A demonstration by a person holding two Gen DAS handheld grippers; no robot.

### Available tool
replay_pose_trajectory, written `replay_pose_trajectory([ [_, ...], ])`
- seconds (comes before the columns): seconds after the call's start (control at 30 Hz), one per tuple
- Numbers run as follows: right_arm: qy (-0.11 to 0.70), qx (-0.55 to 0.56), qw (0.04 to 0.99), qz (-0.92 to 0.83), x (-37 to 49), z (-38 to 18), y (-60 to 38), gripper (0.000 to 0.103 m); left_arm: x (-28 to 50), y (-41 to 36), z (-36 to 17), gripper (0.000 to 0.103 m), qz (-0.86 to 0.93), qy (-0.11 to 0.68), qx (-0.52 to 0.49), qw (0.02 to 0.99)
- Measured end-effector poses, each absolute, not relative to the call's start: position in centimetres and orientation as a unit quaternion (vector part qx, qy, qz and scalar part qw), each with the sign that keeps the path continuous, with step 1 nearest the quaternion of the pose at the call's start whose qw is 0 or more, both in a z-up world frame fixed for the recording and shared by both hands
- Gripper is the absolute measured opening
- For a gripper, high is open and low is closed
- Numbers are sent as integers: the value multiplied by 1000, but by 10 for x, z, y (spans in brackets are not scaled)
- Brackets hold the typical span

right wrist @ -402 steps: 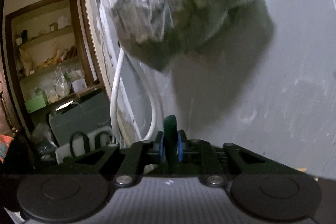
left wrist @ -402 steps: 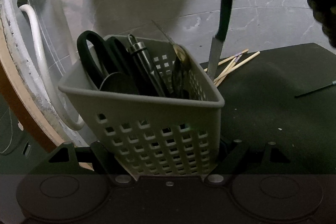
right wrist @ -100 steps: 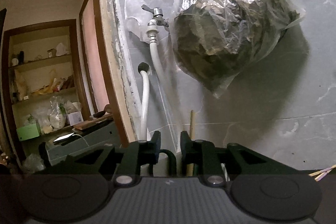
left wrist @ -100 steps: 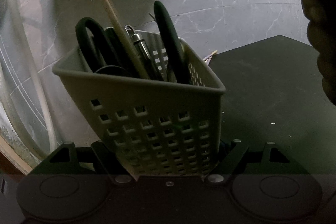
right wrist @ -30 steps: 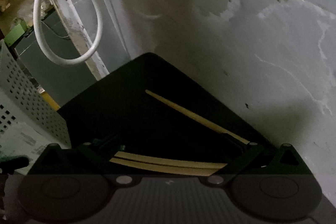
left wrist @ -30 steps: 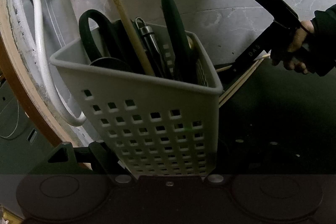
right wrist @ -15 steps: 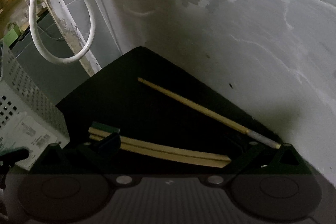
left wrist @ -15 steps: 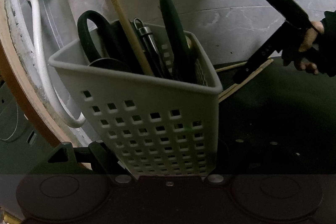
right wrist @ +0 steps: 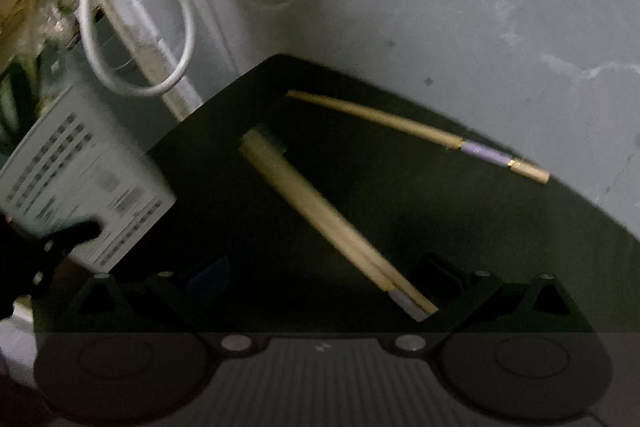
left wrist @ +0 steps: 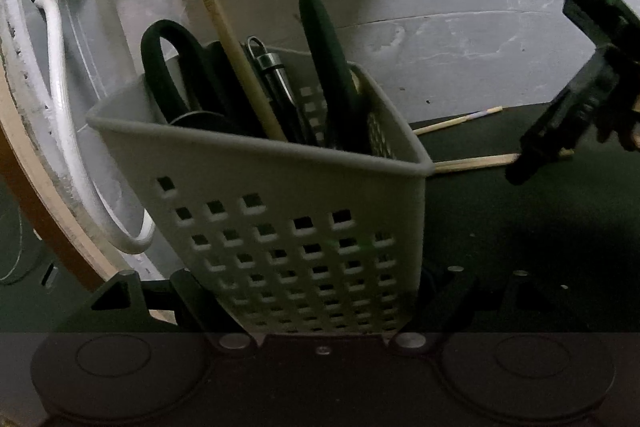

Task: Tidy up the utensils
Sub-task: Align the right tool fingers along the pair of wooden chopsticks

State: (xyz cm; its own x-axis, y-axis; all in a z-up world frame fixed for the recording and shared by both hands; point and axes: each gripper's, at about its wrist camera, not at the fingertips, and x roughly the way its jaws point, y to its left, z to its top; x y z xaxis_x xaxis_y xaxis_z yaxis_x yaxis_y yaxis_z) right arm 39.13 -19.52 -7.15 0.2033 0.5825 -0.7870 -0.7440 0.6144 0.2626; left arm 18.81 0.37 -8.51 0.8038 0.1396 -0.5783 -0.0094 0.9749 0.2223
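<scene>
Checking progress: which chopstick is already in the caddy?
The bare wooden chopstick leaning upright in the grey caddy, between the scissors and the steel-capped tool. The other three lie flat on the black mat.

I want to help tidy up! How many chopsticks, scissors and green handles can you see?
Chopsticks: 4 (1 standing in the basket, 3 lying on the mat)
Scissors: 1
Green handle: 1
Total: 6
</scene>
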Motion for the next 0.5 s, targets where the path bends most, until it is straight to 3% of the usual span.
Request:
replay_pose_trajectory([
  [0.23, 423, -173, 758, 466, 363, -50, -173, 102, 190, 9, -84, 84, 27, 310, 104, 945],
  [0.5, 442, -213, 719, 492, 373, -54, -140, 102, 191, 12, -83, 83, 17, 311, 97, 945],
])
